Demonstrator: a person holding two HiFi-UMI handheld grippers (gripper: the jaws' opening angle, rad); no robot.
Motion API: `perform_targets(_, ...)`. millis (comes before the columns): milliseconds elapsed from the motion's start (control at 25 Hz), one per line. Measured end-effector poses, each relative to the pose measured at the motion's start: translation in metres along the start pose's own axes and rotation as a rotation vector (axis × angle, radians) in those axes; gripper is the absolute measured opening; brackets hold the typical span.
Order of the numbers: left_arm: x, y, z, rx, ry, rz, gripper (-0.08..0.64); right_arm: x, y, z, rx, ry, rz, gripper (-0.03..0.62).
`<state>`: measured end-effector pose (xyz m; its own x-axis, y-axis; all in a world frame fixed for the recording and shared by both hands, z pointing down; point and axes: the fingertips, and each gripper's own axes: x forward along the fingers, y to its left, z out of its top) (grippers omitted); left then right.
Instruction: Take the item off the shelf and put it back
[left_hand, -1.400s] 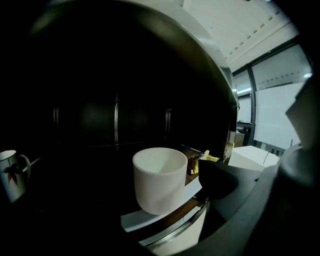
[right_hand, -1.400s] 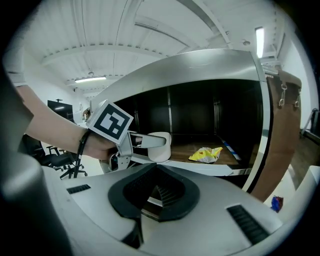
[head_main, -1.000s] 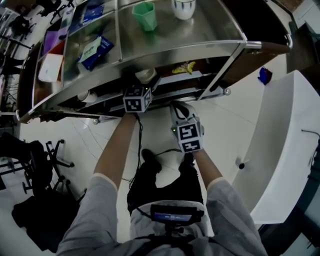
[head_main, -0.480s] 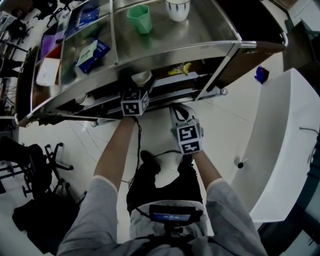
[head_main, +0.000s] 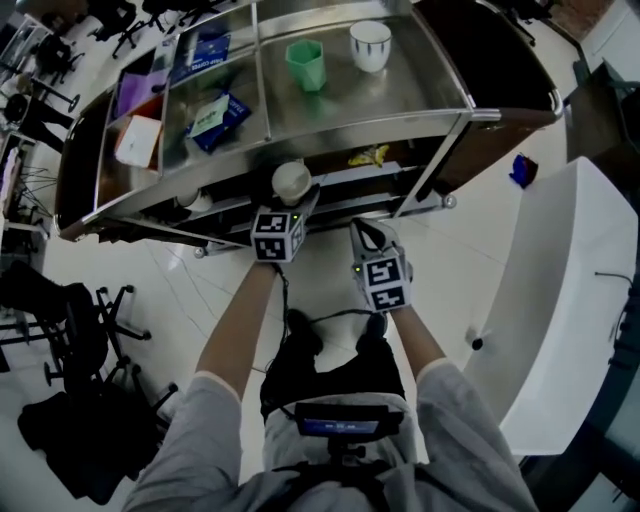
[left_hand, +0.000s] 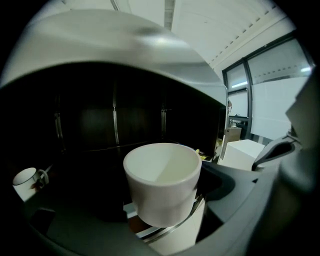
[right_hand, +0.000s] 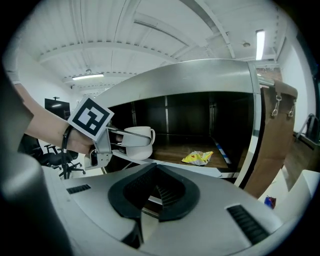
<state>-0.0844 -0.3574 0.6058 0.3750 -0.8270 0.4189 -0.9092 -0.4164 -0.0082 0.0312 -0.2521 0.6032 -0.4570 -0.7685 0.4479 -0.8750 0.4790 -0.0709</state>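
Observation:
A plain white mug (left_hand: 162, 182) sits between the jaws of my left gripper (left_hand: 161, 212), which is shut on its sides. In the head view the mug (head_main: 291, 182) shows just in front of the metal shelf unit's top edge (head_main: 400, 95), with the left gripper (head_main: 280, 228) behind it. The right gripper view shows the mug (right_hand: 136, 142) upright, held at the mouth of the dark lower shelf (right_hand: 190, 150). My right gripper (right_hand: 155, 192) is shut and empty, hanging to the right of the left one (head_main: 378, 262).
A yellow wrapper (right_hand: 199, 158) lies on the lower shelf. A small handled cup (left_hand: 25, 177) stands further left there. On top are a green cup (head_main: 306, 64), a white cup (head_main: 370, 45) and a blue packet (head_main: 218, 115). A white counter (head_main: 570, 300) stands right, office chairs (head_main: 80, 320) left.
My left gripper has drawn back from under the top shelf with the mug, which now shows clear of the shelf's edge. The right gripper has barely moved.

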Motion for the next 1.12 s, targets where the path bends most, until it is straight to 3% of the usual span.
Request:
perform_targets(640, -0.174, -0.026, 0.051, -0.049, -0.029, 0.004, 0.430, -0.076, 0.026, 0.066, -0.031, -0.016, 0.041, 0.009)
perform_targets(1120, -0.248, -0.016, 0.032, -0.097, -0.041, 0.071, 0.430, -0.102, 0.038, 0.059, -0.036, 0.002, 0.044, 0.009)
